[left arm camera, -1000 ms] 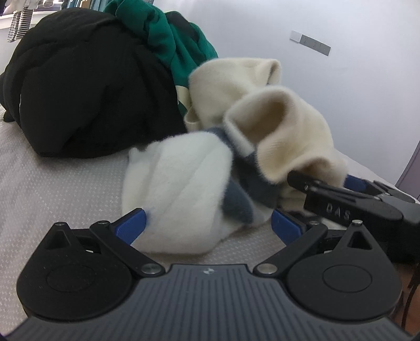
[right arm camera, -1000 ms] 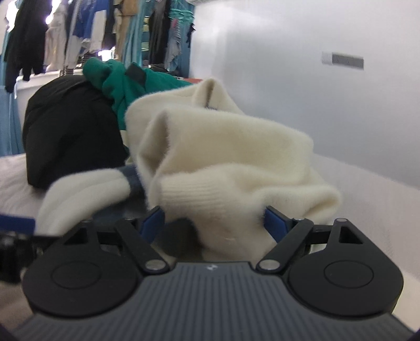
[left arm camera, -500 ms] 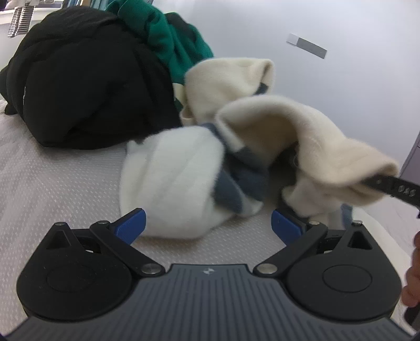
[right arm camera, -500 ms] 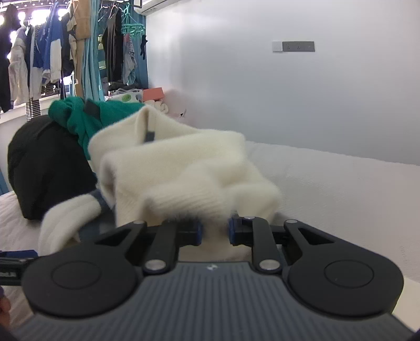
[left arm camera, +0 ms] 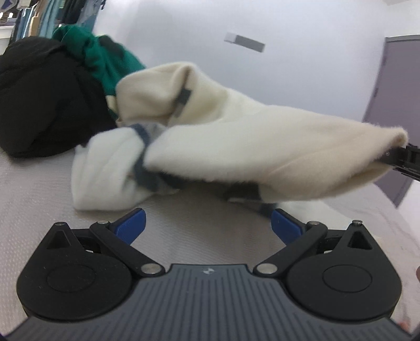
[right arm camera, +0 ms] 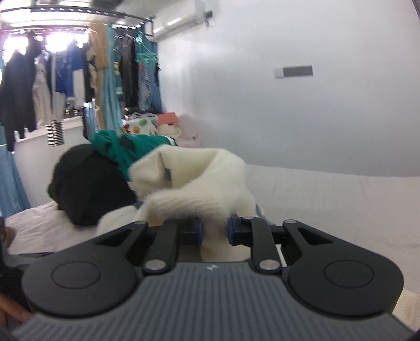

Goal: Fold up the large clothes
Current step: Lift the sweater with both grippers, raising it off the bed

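the right wrist view shows the right gripper (right arm camera: 214,232) pinched on a fold of the cream sweater (right arm camera: 199,183), its jaws having just closed on the fabric, with hanging clothes (right arm camera: 60,86) and an air conditioner (right arm camera: 181,18) behind. only the left wrist view shows the left gripper (left arm camera: 207,223) spread wide and empty above the bed (left arm camera: 31,204), the sweater stretched from the black garment (left arm camera: 39,97) and green garment (left arm camera: 105,63) toward the right edge, and a grey door (left arm camera: 393,105).

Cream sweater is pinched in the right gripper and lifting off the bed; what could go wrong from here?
The right gripper holds only a small edge fold of the cream sweater, so it may slip free. The sweater's far end lies against the black garment and green garment; pulling could drag them. The left gripper is open and holds nothing, so the sweater hangs bunched from one point.
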